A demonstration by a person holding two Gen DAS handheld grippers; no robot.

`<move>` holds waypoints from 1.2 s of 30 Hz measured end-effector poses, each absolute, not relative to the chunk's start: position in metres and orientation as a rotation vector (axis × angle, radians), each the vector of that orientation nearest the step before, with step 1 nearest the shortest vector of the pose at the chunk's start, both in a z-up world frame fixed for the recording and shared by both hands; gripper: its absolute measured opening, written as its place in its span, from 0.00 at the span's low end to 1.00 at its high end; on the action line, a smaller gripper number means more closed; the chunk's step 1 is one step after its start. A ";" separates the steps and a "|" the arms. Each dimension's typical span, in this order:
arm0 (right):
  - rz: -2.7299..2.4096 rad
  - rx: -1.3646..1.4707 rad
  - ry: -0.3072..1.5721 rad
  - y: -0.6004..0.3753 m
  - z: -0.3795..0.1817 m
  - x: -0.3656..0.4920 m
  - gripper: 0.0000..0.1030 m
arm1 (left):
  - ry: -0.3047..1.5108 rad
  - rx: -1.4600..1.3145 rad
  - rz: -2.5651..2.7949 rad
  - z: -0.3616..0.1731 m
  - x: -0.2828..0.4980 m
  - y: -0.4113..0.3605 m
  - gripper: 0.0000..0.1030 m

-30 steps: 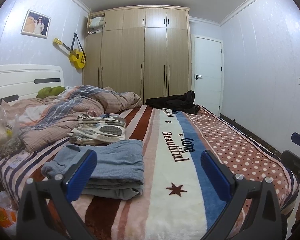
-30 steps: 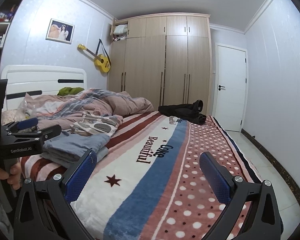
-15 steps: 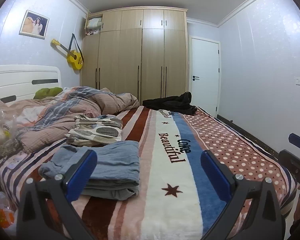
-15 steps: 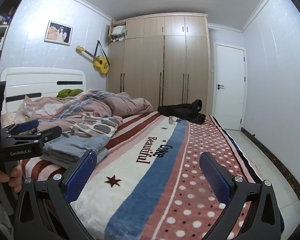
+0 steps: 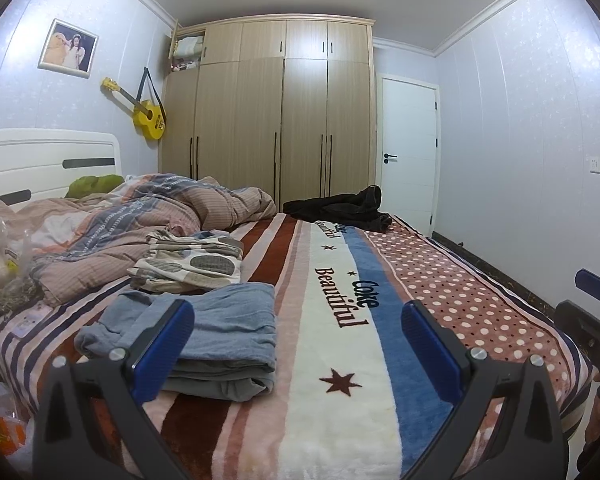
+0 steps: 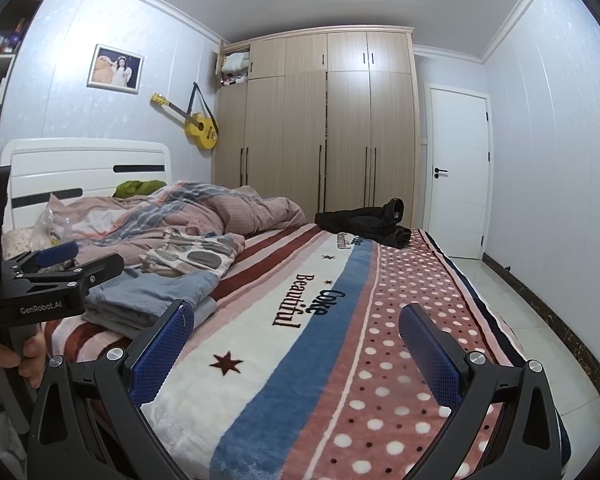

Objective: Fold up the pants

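Blue-grey folded pants lie on the striped blanket near the bed's near left corner; they also show in the right wrist view. A patterned folded garment lies just behind them. Black pants lie crumpled at the far end of the bed, also seen in the right wrist view. My left gripper is open and empty, held above the bed's near edge beside the blue-grey pants. My right gripper is open and empty, to the right of the left one, over the blanket.
A rumpled quilt covers the bed's left side by the white headboard. A plastic bag lies at the left edge. A wardrobe and white door stand beyond the bed. Tiled floor runs along the right.
Both grippers have drifted slightly back and up from the bed; both stay open and empty. The clothes have not moved.
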State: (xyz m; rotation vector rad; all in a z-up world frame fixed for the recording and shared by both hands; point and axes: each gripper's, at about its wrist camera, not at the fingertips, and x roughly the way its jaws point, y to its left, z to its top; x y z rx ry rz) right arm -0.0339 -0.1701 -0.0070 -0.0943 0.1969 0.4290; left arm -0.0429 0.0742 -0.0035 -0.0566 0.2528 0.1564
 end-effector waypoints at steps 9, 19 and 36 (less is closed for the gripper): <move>0.429 -0.094 0.198 -0.170 -0.007 -0.034 1.00 | 0.250 -0.059 0.153 -0.003 -0.043 0.072 0.99; 0.428 -0.092 0.198 -0.170 -0.007 -0.035 1.00 | 0.250 -0.057 0.157 -0.003 -0.043 0.071 0.99; 0.429 -0.090 0.199 -0.170 -0.008 -0.034 1.00 | 0.251 -0.057 0.157 -0.003 -0.043 0.071 0.99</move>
